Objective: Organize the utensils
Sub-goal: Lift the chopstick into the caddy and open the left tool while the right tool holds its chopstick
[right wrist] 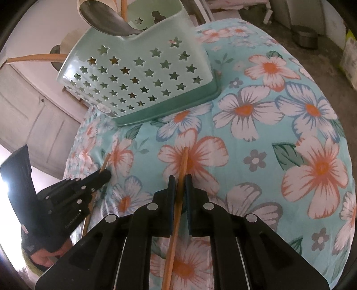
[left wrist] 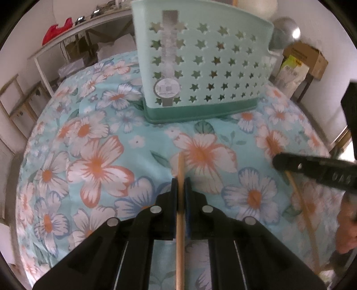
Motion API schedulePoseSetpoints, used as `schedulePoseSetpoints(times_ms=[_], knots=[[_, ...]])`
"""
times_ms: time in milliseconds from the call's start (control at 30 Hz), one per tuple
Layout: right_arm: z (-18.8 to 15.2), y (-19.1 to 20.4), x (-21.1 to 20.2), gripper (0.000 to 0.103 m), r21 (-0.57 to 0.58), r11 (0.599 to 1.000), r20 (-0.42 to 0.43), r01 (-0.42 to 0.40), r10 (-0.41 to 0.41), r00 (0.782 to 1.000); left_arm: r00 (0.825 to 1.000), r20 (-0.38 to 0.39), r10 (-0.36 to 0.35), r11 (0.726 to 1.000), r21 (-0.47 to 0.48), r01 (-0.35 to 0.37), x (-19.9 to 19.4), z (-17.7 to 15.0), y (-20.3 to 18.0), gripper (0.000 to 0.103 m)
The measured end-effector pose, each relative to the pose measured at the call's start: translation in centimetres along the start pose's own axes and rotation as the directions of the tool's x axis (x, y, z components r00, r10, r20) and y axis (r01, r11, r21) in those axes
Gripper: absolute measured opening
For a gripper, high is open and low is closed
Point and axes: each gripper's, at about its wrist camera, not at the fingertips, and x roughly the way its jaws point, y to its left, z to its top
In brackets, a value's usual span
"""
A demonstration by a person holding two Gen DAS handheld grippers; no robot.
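A mint green utensil basket (left wrist: 200, 67) with star holes stands on the floral tablecloth (left wrist: 100, 156); in the right wrist view the basket (right wrist: 138, 75) holds a metal spoon (right wrist: 104, 17) and wooden sticks. My left gripper (left wrist: 181, 181) is shut on a wooden chopstick (left wrist: 180, 223), held above the cloth in front of the basket. My right gripper (right wrist: 178, 178) is shut on another wooden chopstick (right wrist: 176, 212). Each gripper shows in the other's view, the right gripper (left wrist: 279, 161) with its chopstick (left wrist: 305, 209) and the left gripper (right wrist: 107, 174) with its chopstick tip (right wrist: 106, 161).
The table (right wrist: 290, 133) is round, covered in the blue flowered cloth. A white shelf (left wrist: 67, 40) with a red bag (left wrist: 55, 33) stands behind on the left. Cardboard boxes (left wrist: 310, 60) and a metal lamp (left wrist: 283, 31) are behind the basket on the right.
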Motion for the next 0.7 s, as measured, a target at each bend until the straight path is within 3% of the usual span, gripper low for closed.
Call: schedulePoseSetpoints(times_ms=[167,333,533,667,700], knots=[[0.0,0.1,0.2,0.007,0.001,1.000,0.002,-0.004,0.004,1.000,0.998,0.033,-0.060,0.996,-0.059,0.061,-1.5,0.9,1.2,0.005],[-0.1,0.0,0.2,0.006,-0.001,1.000,0.006,-0.006,0.006,1.000,0.981,0.121,-0.149,0.980,-0.111,0.163,-5.4,2.1,2.5,0.005],[-0.1,-0.1,0.0,0.006,-0.001,1.000,0.006,-0.006,0.006,1.000,0.940,0.256,-0.227,0.957,-0.120,0.264,-11.1,3.2,3.3,0.005],[0.0,-0.1,-0.1,0.006,-0.005,1.000,0.005,-0.004,0.004,1.000,0.905,0.366,-0.217,0.961,-0.082,0.263,-15.5,4.0,3.2,0.005],[0.0,-0.1,-0.1,0.006,-0.004,1.000,0.005,-0.004,0.004,1.000,0.889,0.403,-0.217,0.962,-0.069,0.266,-16.8,4.5,3.1,0.005]])
